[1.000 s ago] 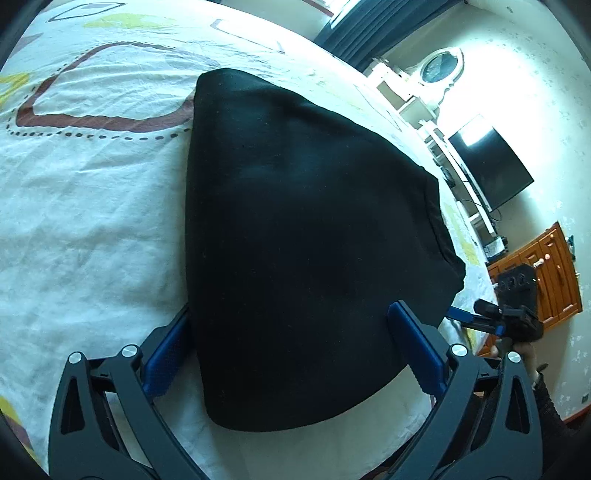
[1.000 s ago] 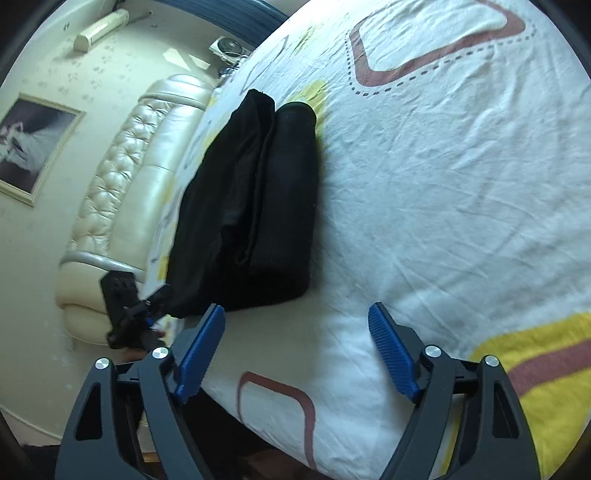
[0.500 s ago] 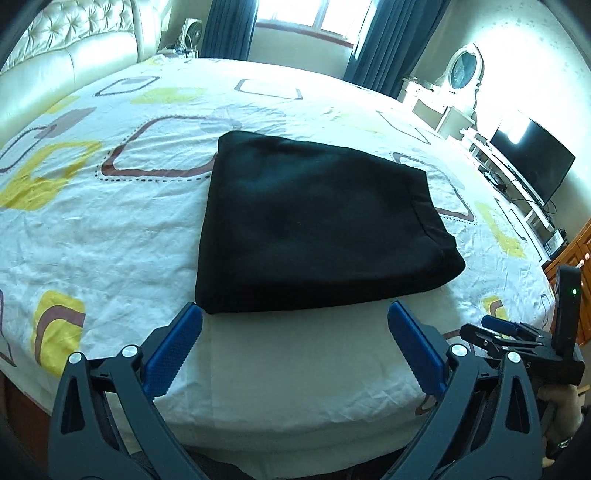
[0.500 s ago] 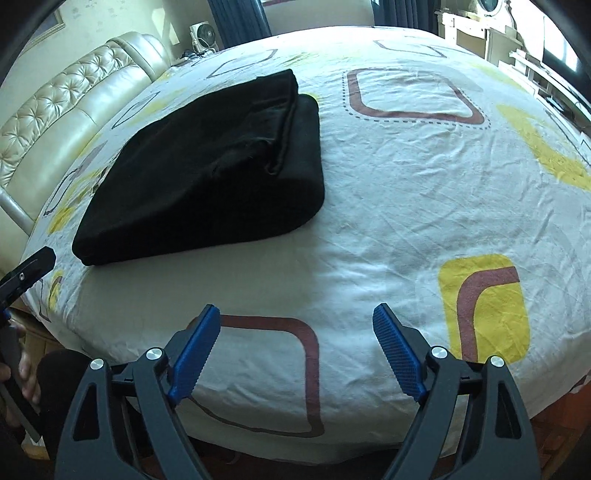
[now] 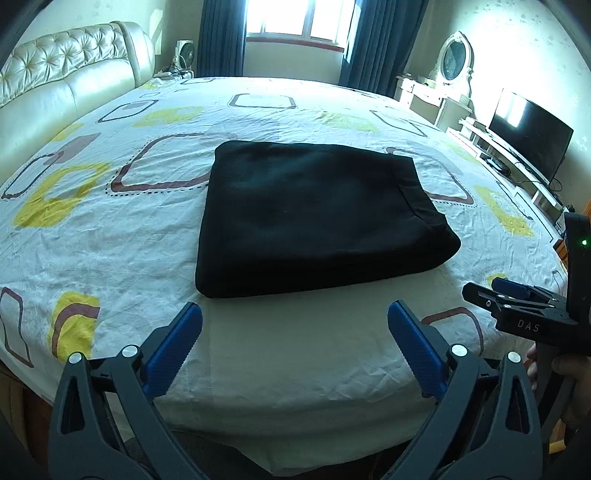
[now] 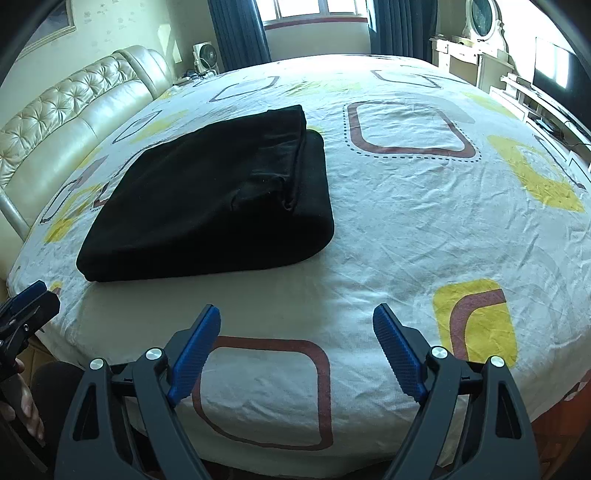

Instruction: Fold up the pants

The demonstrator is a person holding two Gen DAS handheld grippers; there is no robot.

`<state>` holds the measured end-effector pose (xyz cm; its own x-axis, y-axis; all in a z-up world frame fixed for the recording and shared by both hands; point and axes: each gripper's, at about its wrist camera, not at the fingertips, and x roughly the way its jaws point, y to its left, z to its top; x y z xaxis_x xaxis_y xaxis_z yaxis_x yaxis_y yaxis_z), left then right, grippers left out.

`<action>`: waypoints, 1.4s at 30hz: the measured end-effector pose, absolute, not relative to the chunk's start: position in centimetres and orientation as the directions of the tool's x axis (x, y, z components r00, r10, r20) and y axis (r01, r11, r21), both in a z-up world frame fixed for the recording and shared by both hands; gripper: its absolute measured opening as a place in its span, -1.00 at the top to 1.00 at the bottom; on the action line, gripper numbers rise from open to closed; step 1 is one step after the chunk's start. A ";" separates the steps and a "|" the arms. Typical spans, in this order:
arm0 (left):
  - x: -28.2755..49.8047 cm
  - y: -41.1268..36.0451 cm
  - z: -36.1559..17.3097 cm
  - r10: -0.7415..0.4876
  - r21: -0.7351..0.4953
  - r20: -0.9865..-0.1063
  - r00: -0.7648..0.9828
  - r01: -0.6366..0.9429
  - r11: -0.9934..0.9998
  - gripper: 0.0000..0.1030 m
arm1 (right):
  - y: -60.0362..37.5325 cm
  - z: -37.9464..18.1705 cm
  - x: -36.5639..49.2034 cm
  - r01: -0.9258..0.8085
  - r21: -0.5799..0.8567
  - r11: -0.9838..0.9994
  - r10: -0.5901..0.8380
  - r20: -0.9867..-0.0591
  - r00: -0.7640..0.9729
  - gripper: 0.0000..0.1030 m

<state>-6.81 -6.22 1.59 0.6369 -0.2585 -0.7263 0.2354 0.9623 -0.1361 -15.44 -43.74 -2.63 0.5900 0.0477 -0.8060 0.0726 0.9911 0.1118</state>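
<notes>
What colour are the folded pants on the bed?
Solid black, no visible pattern. The pants show best in the left wrist view.

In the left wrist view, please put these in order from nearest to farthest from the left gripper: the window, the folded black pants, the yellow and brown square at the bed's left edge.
From the left gripper:
1. Yellow and brown square, printed on the sheet to the left.
2. Folded black pants, straight ahead at mid-bed.
3. Window, on the far wall behind the bed.

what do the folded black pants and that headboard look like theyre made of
Pants: thick, soft matte knit, probably fleece or cotton; no sheen, plump rounded folds.
Headboard: cream leather or faux leather, glossy; button tufting, window light glinting off it. Real or faux cannot be told.
</notes>
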 end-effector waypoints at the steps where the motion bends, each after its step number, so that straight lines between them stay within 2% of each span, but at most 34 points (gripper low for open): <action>1: -6.7 -6.2 1.5 -0.258 -0.138 -0.730 0.633 0.232 0.963 -0.95 | -43.7 -2.8 -15.4 0.073 0.107 0.992 0.044 -0.808 0.588 -0.62; 42: -6.0 -5.6 1.3 -0.208 -0.124 -0.740 0.640 0.174 0.977 -0.95 | -43.5 -4.5 -15.3 0.049 0.121 0.991 0.077 -0.845 0.529 -0.62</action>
